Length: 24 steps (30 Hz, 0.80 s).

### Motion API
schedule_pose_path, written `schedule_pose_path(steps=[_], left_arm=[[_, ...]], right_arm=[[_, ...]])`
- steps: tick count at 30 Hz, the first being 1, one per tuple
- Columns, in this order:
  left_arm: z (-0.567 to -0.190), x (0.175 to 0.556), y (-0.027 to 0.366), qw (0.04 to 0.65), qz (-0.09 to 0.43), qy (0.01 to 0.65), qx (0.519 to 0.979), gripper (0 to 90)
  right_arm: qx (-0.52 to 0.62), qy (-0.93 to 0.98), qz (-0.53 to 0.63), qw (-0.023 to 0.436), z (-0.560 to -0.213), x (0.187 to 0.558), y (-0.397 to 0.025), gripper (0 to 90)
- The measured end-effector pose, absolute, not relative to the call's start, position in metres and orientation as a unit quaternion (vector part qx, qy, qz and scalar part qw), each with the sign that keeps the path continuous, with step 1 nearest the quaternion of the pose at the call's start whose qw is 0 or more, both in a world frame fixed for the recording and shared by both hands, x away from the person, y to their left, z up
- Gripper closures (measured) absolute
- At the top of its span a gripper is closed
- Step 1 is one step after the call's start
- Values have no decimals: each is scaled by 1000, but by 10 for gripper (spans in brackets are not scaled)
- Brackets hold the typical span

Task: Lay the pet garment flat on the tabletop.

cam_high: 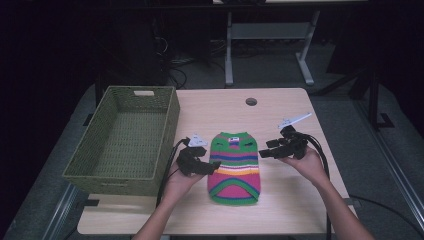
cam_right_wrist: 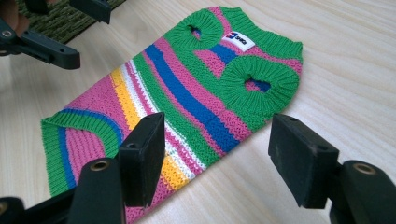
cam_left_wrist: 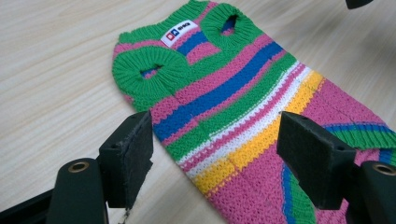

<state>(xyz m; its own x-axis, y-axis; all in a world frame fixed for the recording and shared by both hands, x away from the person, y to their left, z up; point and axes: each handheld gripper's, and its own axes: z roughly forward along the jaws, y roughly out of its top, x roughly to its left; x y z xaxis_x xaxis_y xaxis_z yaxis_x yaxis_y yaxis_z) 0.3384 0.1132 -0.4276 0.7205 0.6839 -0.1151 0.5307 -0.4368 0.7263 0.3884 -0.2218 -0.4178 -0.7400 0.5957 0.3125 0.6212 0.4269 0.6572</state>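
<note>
Left gripper [cam_high: 212, 166] hovers at the left edge of the striped knitted pet sweater [cam_high: 234, 167], jaws apart; right gripper [cam_high: 264, 151] near its right edge, jaws apart; sweater lies flat on the pale wooden table [cam_high: 280, 210], beside a green woven basket [cam_high: 125, 140].

black hand-held gripper [cam_high: 216, 165], grey plate, black cable

striped sweater [cam_high: 234, 167] flat on table [cam_high: 280, 210]; grippers flanking — basket [cam_high: 125, 145] left
</note>
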Motion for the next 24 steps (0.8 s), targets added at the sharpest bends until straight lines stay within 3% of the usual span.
schedule_pose_path(steps=[24], left_arm=[[-434, 316, 119, 382, 89, 348, 852, 213]], right_arm=[[-356, -843, -403, 27, -432, 359, -238, 320]])
